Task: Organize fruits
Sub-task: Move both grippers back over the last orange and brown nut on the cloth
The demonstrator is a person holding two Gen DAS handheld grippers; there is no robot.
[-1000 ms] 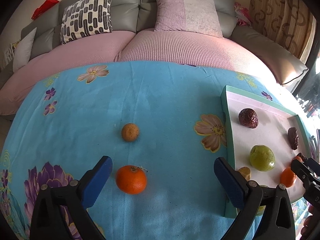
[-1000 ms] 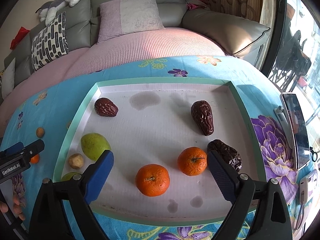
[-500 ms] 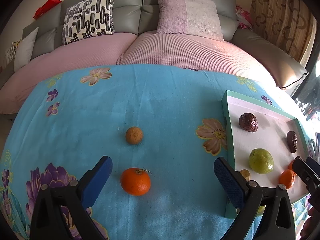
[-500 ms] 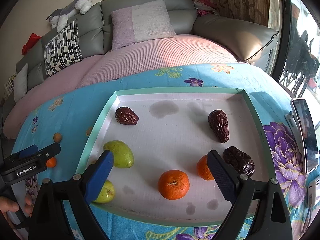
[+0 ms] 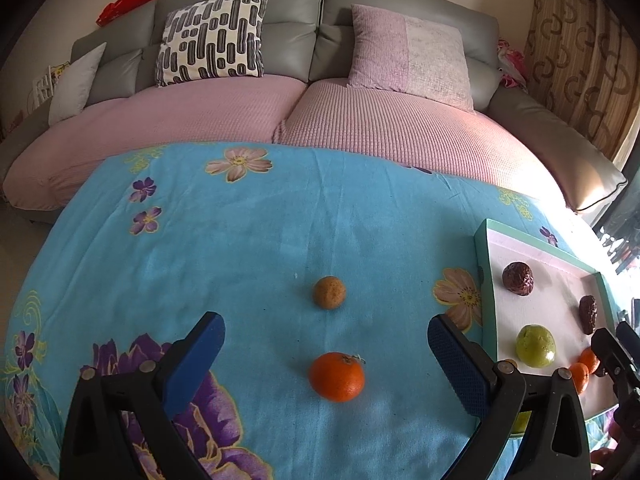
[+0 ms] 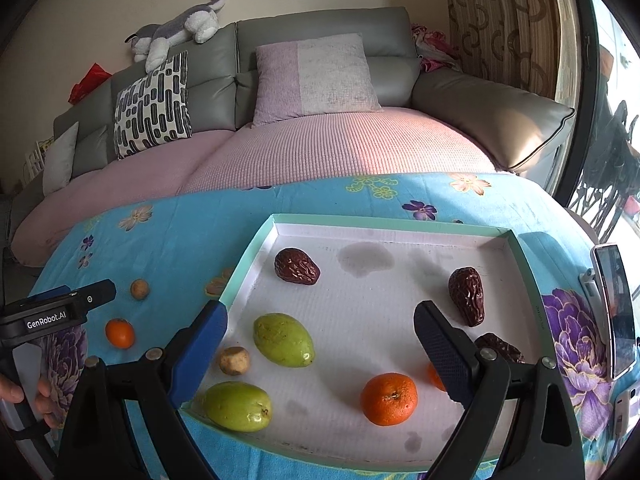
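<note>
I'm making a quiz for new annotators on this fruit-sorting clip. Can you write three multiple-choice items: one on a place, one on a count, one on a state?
1. Where does the orange nearest the left gripper lie?
A. in the tray
B. on the blue cloth
C. on the sofa

2. How many green fruits are in the tray?
A. one
B. two
C. four

3. How is the right gripper?
A. open and empty
B. shut on an orange
C. shut on a date

Answers:
1 B: it sits on the blue cloth, left of the tray.
2 B: the right wrist view shows two.
3 A: its fingers stand wide apart, holding nothing.
</note>
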